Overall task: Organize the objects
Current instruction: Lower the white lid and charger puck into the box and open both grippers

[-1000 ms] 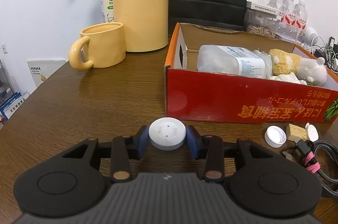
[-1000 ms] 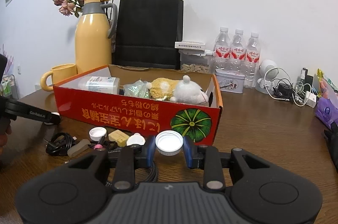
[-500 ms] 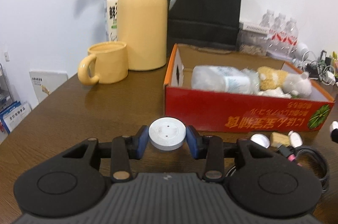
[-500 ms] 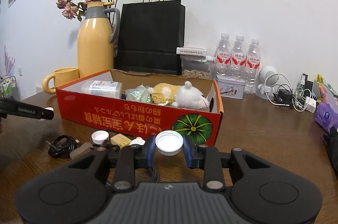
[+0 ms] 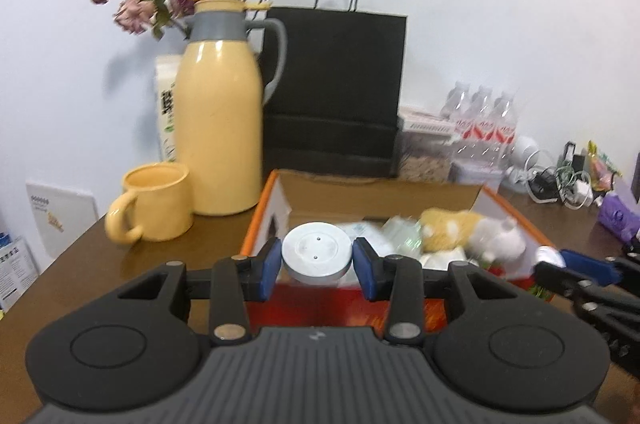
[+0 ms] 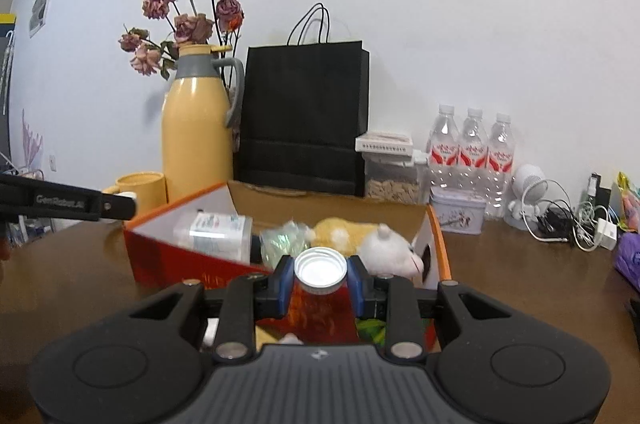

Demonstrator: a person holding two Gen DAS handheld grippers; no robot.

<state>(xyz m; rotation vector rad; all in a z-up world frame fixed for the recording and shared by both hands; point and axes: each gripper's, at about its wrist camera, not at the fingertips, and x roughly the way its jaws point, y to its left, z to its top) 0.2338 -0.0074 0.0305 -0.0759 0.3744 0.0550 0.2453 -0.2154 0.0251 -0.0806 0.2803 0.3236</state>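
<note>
My left gripper [image 5: 316, 260] is shut on a white round puck [image 5: 317, 256] and holds it above the near left edge of the red cardboard box [image 5: 264, 220]. My right gripper [image 6: 320, 274] is shut on a white bottle cap [image 6: 320, 270], open side up, above the box's near wall [image 6: 192, 260]. The box holds a clear plastic bottle [image 6: 216, 230], a crinkled bag [image 6: 284, 244] and a yellow-and-white plush toy [image 6: 384, 248]. The right gripper also shows at the right of the left wrist view [image 5: 556, 260].
A yellow thermos [image 5: 218, 136] with dried flowers and a yellow mug [image 5: 154, 202] stand left of the box. A black paper bag [image 6: 302, 120] stands behind it. Water bottles [image 6: 474, 152], a tin [image 6: 458, 210] and tangled chargers [image 6: 568, 220] sit at the right.
Both grippers have risen from table level and moved toward the box, each still holding its item. The loose caps and cable on the table have dropped out of view.
</note>
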